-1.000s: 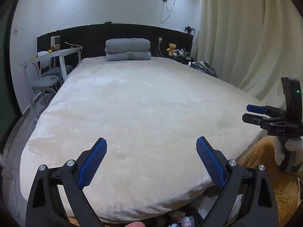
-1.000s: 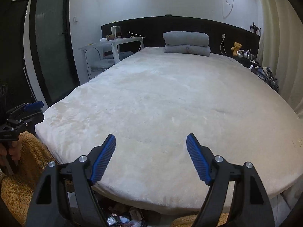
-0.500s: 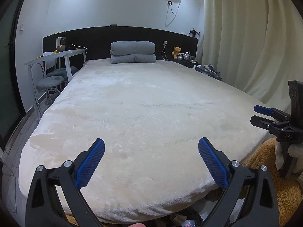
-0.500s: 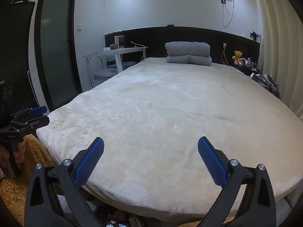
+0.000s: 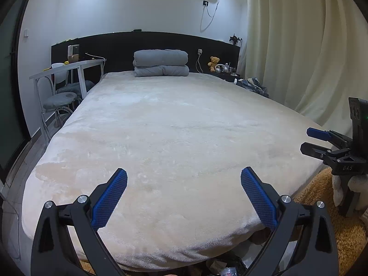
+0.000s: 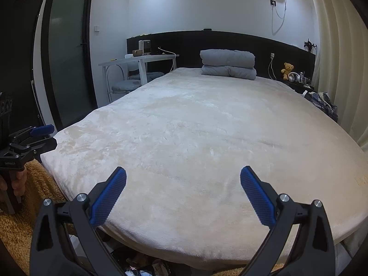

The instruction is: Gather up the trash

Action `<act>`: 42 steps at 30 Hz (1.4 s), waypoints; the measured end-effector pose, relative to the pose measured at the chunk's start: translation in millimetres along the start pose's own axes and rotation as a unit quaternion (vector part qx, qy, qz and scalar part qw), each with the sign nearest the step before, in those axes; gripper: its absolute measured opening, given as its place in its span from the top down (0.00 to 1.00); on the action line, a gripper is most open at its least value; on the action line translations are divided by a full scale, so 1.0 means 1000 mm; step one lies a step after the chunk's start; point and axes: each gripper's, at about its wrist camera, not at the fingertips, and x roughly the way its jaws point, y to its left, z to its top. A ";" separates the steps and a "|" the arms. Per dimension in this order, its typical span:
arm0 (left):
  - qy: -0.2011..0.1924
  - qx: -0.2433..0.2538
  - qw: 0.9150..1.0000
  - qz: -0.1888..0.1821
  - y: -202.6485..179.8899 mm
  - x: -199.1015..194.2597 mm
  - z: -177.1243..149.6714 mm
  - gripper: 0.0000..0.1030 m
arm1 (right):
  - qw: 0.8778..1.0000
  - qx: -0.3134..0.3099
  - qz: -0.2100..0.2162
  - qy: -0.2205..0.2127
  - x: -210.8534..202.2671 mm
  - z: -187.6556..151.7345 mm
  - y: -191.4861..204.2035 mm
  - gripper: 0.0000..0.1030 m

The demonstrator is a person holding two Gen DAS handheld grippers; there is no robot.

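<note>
In the left wrist view, your left gripper (image 5: 184, 193) fills the bottom of the frame, its two blue pads spread wide with nothing between them; its jaws have just been opening. Beyond it lies one bed (image 5: 174, 138) under a cream plush cover, its long axis running from the bottom of the frame up to the dark headboard. Two folded grey quilts (image 5: 161, 63) are stacked at the top centre. One teddy bear (image 5: 214, 62) sits upper right. Your right gripper (image 5: 322, 142) shows at the right edge, side on. The trash (image 5: 227, 269) is a small litter at the bottom centre, under the bed's near edge; one can is among it, and which way it points is too unclear to tell.

In the right wrist view, your right gripper (image 6: 183, 193) is also spread wide and empty, its jaws just having opened. Your left gripper (image 6: 34, 138) sits at the left edge, with a hand (image 6: 16, 184) on its grip. One white desk (image 6: 138, 61) stands upper left. More trash (image 6: 147, 264) lies bottom centre beneath the bed; the pieces cannot be counted.
</note>
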 end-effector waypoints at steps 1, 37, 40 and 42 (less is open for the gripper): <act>0.000 0.000 1.000 -0.001 0.000 0.000 0.000 0.06 | 1.000 0.000 0.000 0.001 0.000 0.000 0.000 0.05; -0.001 0.001 1.000 -0.001 0.001 -0.001 0.001 0.06 | 1.000 0.011 -0.007 0.000 0.001 -0.001 -0.005 0.05; -0.001 0.002 1.000 -0.003 0.000 -0.001 0.002 0.06 | 1.000 0.010 -0.008 0.000 0.001 -0.002 -0.005 0.05; -0.001 0.002 1.000 -0.004 0.000 -0.001 0.002 0.06 | 1.000 0.010 -0.008 0.000 0.001 -0.002 -0.005 0.05</act>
